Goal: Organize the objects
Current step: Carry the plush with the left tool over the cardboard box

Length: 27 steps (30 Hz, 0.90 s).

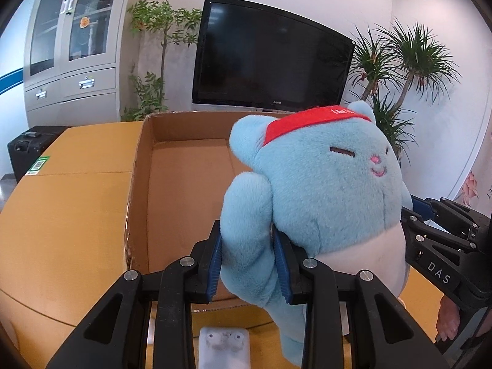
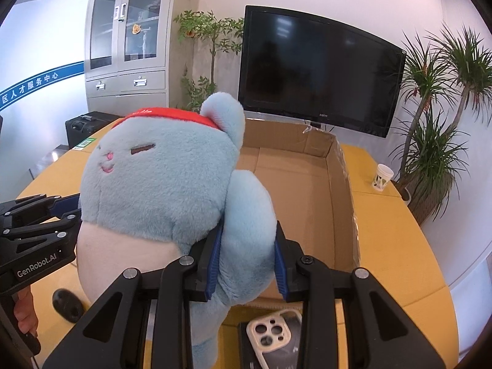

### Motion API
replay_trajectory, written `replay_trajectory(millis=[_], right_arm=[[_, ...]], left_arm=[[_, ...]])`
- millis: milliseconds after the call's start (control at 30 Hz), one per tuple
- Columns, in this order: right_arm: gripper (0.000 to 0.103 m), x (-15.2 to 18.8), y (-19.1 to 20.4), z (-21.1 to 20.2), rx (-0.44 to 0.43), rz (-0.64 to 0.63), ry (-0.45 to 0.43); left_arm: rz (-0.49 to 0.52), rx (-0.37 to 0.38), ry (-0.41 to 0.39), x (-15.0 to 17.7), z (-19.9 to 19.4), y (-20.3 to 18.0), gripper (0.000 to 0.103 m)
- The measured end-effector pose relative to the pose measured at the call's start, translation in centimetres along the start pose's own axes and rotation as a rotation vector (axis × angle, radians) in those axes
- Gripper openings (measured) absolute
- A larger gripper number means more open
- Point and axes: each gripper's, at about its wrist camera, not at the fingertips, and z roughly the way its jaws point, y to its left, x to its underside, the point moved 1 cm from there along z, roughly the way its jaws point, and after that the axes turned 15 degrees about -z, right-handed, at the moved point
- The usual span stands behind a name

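Observation:
A light blue plush toy with a red headband and a pale belly hangs upright above the near edge of an open cardboard box. My left gripper is shut on one of its arms. My right gripper is shut on its other arm, with the plush to the left of its fingers and the box behind. The right gripper also shows at the right edge of the left wrist view. The box is empty inside.
The box stands on a yellow table. A white phone case on a dark object lies below the right gripper. A white device lies below the left gripper. A paper cup stands at the right. A dark oval object lies at the left.

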Motion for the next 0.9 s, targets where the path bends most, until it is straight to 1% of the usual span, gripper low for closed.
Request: replay_trajectory(millis=[333,533,800,900], right_arm=[[0.029,-1.2,-0.4,2.2,0.007,0.002,-0.005],[0.029,-1.9,-0.5,3.0,0.016,0.003,-0.019],[0.029,-2.3,0.0,4.2,0.052,-0.018,-0.035],[0.029,-2.5,0.4,4.8,0.080,-0.030,-0.047]], left_arm=[[-0.019,-0.012,-0.005,-1.9,2.6,0.7,0.027],[-0.024,-0.020,-0.019,-2.3,3.5,0.9,0.027],[-0.046,-0.037,-0.032,-2.5,5.0,1.5,0.027],[-0.052,-0.046,-0.035,-2.8,6.1,1.8,0.027]])
